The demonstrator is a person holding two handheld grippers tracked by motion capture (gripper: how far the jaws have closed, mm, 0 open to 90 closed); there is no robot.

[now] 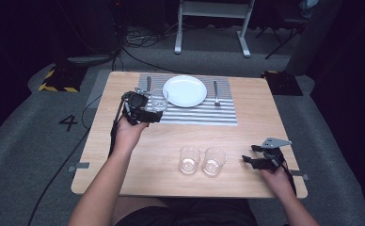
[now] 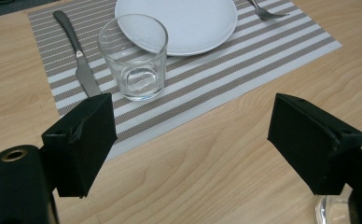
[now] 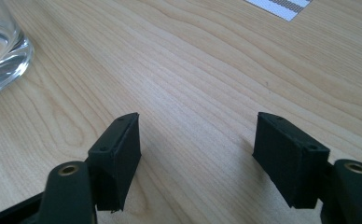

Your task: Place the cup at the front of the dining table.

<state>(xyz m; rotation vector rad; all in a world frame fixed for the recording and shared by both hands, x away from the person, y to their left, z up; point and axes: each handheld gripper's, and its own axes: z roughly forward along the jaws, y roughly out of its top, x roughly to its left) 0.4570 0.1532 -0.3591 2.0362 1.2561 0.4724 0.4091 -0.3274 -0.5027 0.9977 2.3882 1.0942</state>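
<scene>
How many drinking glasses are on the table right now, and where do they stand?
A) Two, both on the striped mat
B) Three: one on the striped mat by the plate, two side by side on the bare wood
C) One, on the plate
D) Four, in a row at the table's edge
B: one glass stands on the striped mat beside the plate, and two glasses stand side by side on the bare wooden table.
</scene>
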